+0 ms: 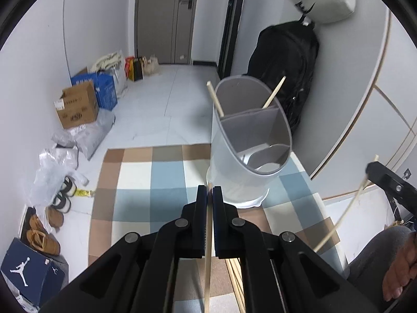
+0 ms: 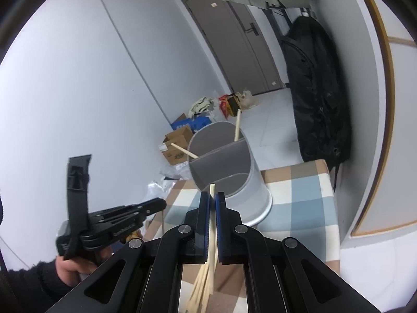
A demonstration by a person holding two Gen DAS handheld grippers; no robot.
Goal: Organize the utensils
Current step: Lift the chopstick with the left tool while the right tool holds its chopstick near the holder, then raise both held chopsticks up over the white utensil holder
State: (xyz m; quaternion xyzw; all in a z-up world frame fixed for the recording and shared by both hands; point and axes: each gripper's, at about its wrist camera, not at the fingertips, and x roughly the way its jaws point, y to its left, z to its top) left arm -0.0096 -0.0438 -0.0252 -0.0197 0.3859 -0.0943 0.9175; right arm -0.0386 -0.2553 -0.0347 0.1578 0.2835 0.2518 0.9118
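Observation:
A pale grey utensil holder (image 1: 234, 172) with inner dividers stands on the checked tablecloth (image 1: 146, 177). Two wooden chopsticks (image 1: 215, 99) lean in its back compartment. My left gripper (image 1: 209, 190) is shut on one chopstick (image 1: 207, 260), just in front of the holder's base. In the right wrist view my right gripper (image 2: 212, 195) is shut on another chopstick (image 2: 212, 224), whose tip points at the holder (image 2: 258, 195). The left gripper (image 2: 125, 219) shows at the left there, held in a hand (image 2: 70, 268). A bundle of loose chopsticks (image 2: 200, 287) lies on the cloth below the fingers.
A black bag (image 1: 286, 60) hangs on the wall right behind the holder. Cardboard boxes (image 1: 78, 107), plastic bags and shoes (image 1: 44, 232) line the floor to the left. The table's far edge runs just beyond the holder. A grey door (image 1: 166, 18) is at the back.

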